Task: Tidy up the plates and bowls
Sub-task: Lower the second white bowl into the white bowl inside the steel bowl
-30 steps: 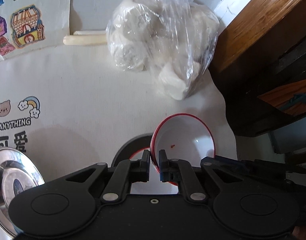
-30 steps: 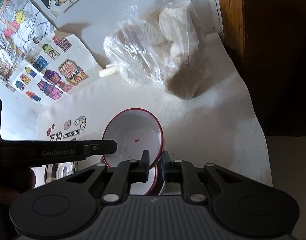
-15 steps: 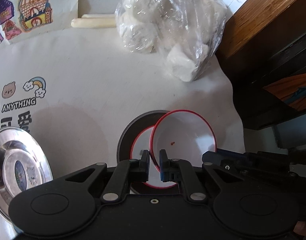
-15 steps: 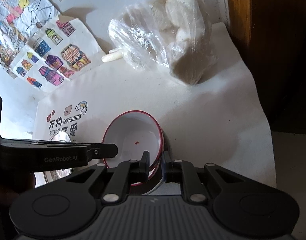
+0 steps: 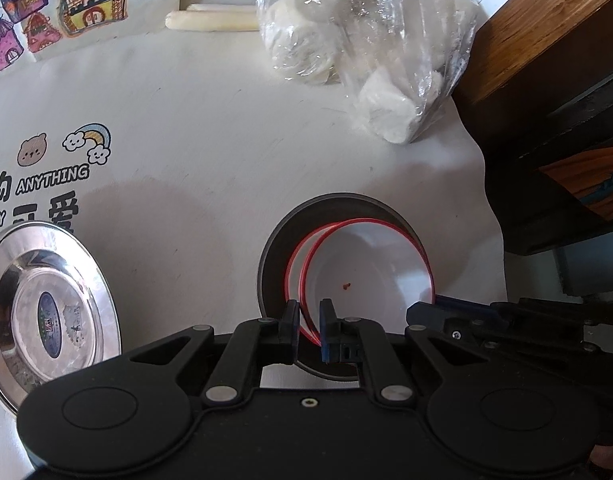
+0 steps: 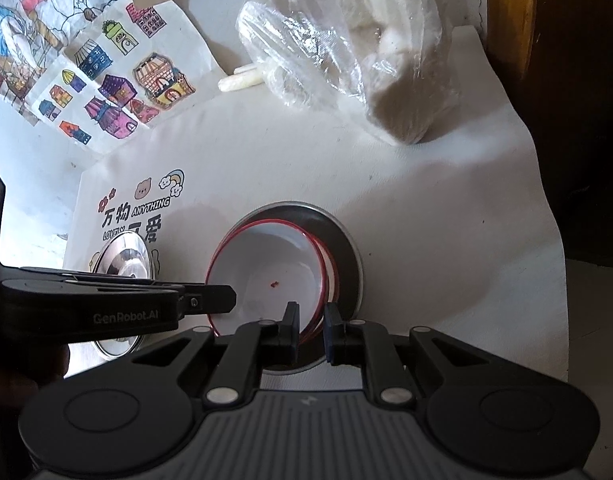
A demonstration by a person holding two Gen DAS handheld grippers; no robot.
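I'm gripping the top red-rimmed white bowl from both sides: my left gripper and right gripper are each pinching its rim. It is sitting nested in a second red-rimmed bowl on a steel plate. Another steel plate is lying apart on the left.

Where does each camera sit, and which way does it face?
Left wrist: on the left gripper, facing down along its fingers at the bowl; the right gripper shows.
Right wrist: on the right gripper, facing the bowl; the left gripper shows.
Shared: bowl, steel plate, bag.
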